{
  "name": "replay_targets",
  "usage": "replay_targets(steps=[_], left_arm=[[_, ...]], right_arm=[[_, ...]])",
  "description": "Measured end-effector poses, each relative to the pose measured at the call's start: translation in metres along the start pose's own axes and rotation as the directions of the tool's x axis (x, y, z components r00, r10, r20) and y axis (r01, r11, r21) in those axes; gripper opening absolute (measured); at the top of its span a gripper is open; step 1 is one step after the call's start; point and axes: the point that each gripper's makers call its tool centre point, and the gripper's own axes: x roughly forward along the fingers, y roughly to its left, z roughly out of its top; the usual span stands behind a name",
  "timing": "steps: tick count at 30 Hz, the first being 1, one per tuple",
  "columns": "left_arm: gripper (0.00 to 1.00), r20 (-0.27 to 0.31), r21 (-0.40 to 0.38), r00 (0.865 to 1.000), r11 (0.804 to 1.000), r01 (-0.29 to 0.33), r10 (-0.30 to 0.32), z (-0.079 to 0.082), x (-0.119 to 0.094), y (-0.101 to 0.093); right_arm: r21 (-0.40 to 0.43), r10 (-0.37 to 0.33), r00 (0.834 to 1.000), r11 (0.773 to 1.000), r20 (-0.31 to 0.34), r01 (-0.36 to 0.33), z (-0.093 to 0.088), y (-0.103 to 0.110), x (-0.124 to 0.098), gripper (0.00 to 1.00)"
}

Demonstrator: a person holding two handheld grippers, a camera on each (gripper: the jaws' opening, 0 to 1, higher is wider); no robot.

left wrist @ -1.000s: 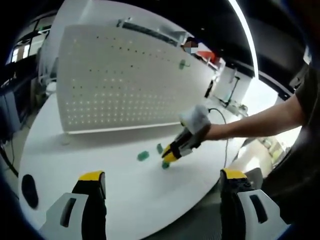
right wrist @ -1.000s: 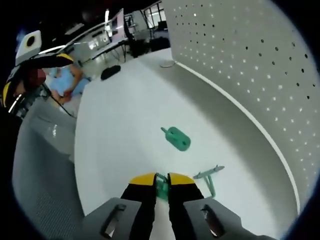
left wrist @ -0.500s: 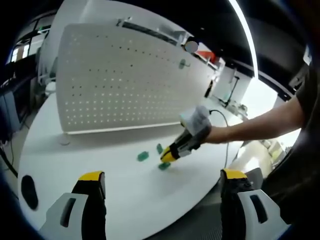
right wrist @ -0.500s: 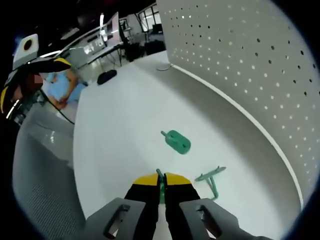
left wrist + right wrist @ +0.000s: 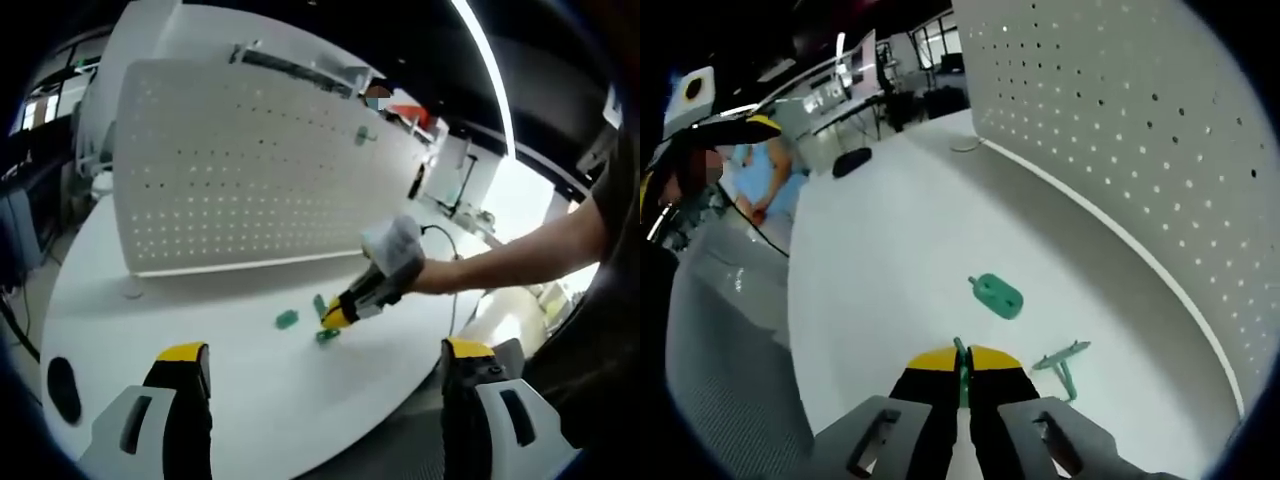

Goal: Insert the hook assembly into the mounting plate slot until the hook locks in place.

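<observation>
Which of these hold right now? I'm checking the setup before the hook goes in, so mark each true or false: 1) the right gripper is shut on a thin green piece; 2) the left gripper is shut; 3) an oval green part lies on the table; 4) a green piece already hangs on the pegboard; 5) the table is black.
1) True: the right gripper pinches a thin green piece.
2) False: the left gripper is open, holding nothing.
3) True: the oval green part lies on the table.
4) True: a green piece sits high on the pegboard.
5) False: the table is white.
</observation>
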Motion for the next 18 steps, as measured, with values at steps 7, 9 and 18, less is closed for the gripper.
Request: replay_targets(steps=[7,9,18], left_arm=[[0.97,0.006,0.011,1.0,1.0,0.008,-0.008,0.003,0.0,-0.004],[0.97,0.008,0.016,1.0,1.0,0.01,-0.01,0.004,-0.001,-0.005],[0.97,0.026,0.027,1.0,1.0,0.013,-0.014,0.01,-0.004,-0.009]], right_arm=[[0.013,-0.028,0.999,1.0,0.036,0.027,0.011,-0.004,-0.008,0.0],[0.013,-0.033,0.999,0.999,0.04,0.033,0.013,-0.003,-0.01,0.0],[-0.003,-0.058,0.996,0.998,0.066,0.058,0.02,-0.001,-0.025,0.0]])
